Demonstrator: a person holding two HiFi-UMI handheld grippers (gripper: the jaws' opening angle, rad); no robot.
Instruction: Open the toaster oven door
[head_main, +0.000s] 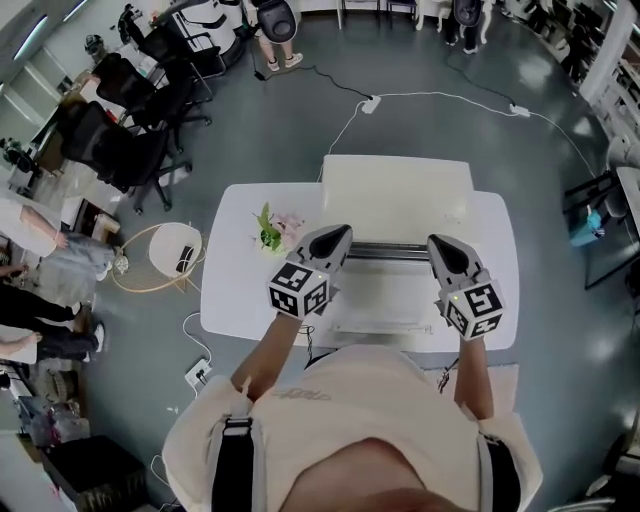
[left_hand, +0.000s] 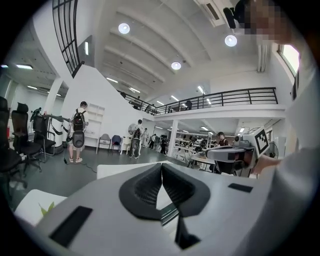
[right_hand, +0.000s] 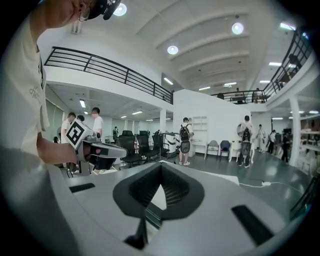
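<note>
A white toaster oven (head_main: 396, 190) stands on a white table (head_main: 232, 290). Its door (head_main: 385, 295) faces me, with a dark bar handle (head_main: 388, 250) along its top edge. My left gripper (head_main: 343, 236) hovers at the handle's left end and my right gripper (head_main: 437, 244) at its right end. In the left gripper view the left gripper (left_hand: 161, 167) is shut, its tips meeting with nothing between them. The right gripper (right_hand: 161, 166) is shut the same way. A strip of the handle (left_hand: 169, 215) shows below the jaws. Whether either gripper touches the handle is hidden.
A small bunch of flowers (head_main: 272, 230) lies on the table left of the oven. A round wicker stand (head_main: 155, 257) is on the floor to the left, with a power strip (head_main: 197, 374) near the table. Office chairs (head_main: 120, 145) and people fill the far left.
</note>
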